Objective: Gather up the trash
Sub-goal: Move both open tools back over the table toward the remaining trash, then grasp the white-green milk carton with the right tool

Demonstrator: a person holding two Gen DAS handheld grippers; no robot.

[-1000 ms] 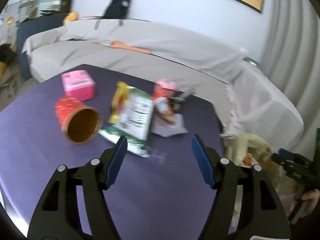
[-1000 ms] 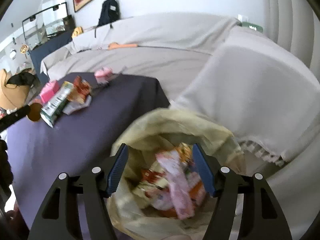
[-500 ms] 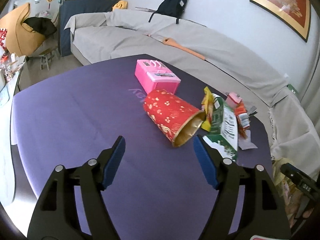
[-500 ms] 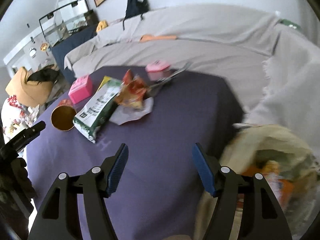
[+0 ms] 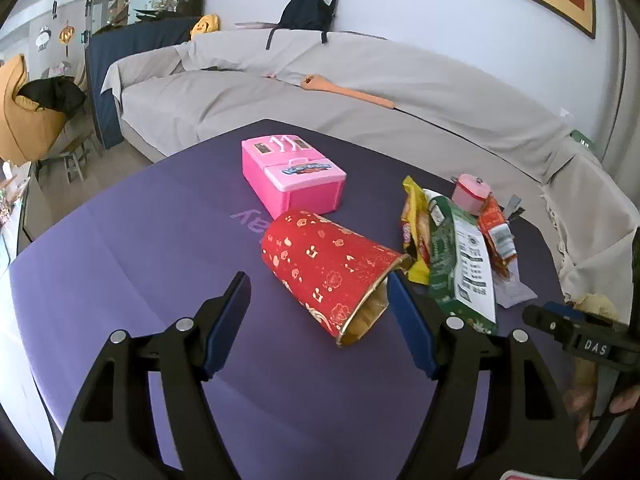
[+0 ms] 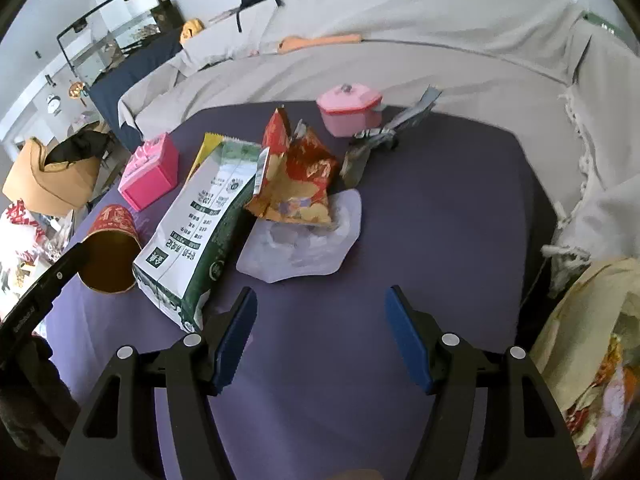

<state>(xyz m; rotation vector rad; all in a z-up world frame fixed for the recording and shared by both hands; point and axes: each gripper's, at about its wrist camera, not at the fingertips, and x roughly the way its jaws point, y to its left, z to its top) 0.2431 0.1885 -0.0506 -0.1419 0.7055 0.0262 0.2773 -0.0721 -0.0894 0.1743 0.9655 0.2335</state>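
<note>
Sofa [image 5: 360, 92]: I see a long one under a grey cover, behind the table.
Table [image 5: 160, 260]: it has a purple cloth, and all the loose trash lies on its far right part.
Trash bag [image 6: 580, 320]: a yellowish bag, open, beside the table's right edge; I see wrappers inside it.
Left gripper [image 5: 318, 308]: I have its jaws apart and they grasp nothing. They stand over the table, with the mouth of the red cup between the tips. I cannot tell if the right pad touches the rim.
Right gripper [image 6: 320, 320]: released also, wide, over bare purple cloth, near the green bag's corner.
Green snack bag [image 6: 200, 236]: it lies flat, between the cup and the red wrapper.
Red paper cup [image 5: 332, 272]: it lies on its side, with the gold inside toward me.
Pink toy box [image 5: 292, 176]: it stands behind the cup.
Red chip wrapper [image 6: 296, 180]: crumpled, on a clear plastic sheet [image 6: 312, 240].
Pink toy pot [image 6: 350, 108]: at the table's far edge, with a silver wrapper [image 6: 384, 132] beside it.
</note>
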